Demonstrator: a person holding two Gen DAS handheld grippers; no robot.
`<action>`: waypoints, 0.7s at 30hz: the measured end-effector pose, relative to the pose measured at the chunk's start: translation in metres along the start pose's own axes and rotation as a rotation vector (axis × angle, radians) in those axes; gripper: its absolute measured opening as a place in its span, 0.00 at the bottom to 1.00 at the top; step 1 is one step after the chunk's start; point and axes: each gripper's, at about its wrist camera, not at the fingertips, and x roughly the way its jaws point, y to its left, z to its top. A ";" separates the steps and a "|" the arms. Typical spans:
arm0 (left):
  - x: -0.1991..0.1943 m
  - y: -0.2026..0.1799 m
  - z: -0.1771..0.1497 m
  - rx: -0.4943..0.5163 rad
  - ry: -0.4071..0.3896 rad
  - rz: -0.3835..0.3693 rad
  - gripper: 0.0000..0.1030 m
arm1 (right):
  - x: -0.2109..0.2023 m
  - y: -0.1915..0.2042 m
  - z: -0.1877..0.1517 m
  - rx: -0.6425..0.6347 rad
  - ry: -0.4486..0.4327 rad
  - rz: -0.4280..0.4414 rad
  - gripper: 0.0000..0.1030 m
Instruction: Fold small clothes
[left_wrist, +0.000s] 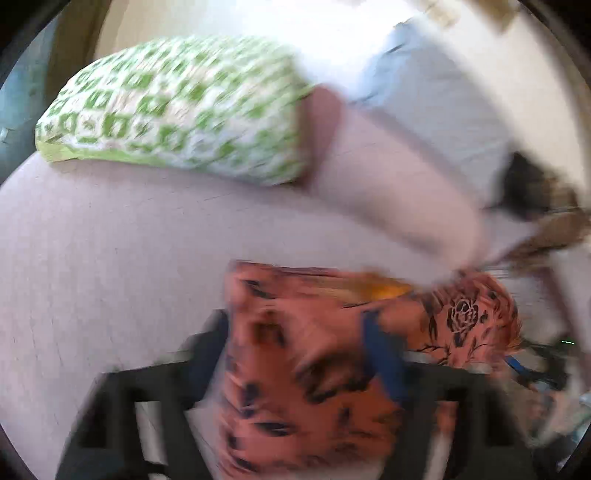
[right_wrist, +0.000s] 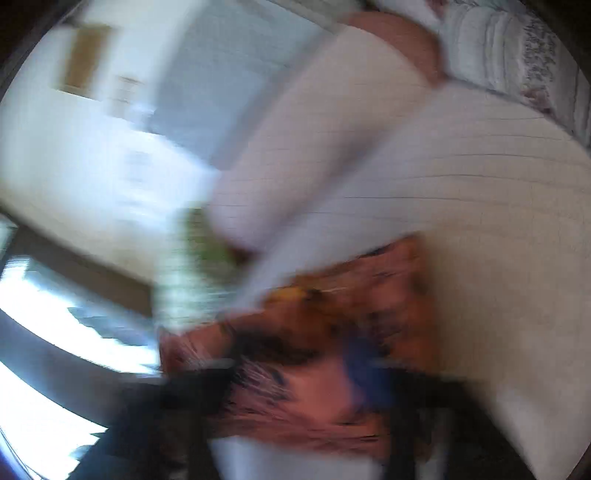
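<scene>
A pale lilac sheet (left_wrist: 110, 240) covers the bed, its thin dark stripes running in long curved lines in the right wrist view (right_wrist: 461, 177). Taking the green-and-white pillow (left_wrist: 177, 107) as the landmark: it lies at the far side of the sheet, plump and quilted-looking, printed with small green squares and edged in plain lime. Just beside its right end sits a long bolster (left_wrist: 388, 184) in the same lilac cloth, rounded like a roll, with a brownish end cap touching the pillow. Beyond the pillow the wall is cream and bright, and behind the bolster stands a flat grey-blue panel (left_wrist: 436, 110), blurred.

The small garment (left_wrist: 310, 369) lies nearer than the pillow, on the sheet. It is thin salmon-pink fabric with a black leaf and rose print, a yellow patch showing at its upper edge. Everything here is smeared by motion.

The left gripper (left_wrist: 295, 373) has the garment bunched between its dark fingers, a blue pad (left_wrist: 380, 358) pressing the cloth, so it seems clamped on the fabric. The right gripper (right_wrist: 295, 373) is likewise buried in the pink cloth (right_wrist: 314, 387), blue pad (right_wrist: 365, 373) against it, apparently pinching it too, though the blur leaves little certain. In that view a ruffled white bedcover (right_wrist: 498, 48) lies at the far corner.
</scene>
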 end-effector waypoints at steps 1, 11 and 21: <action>0.017 0.009 -0.003 -0.011 0.008 0.061 0.75 | 0.013 -0.005 -0.002 -0.007 -0.010 -0.047 0.90; 0.041 0.022 -0.067 0.136 0.157 0.103 0.75 | 0.032 -0.020 -0.046 -0.220 0.096 -0.194 0.89; 0.001 -0.019 -0.038 0.153 0.101 0.044 0.09 | 0.057 0.017 -0.041 -0.224 0.281 -0.175 0.18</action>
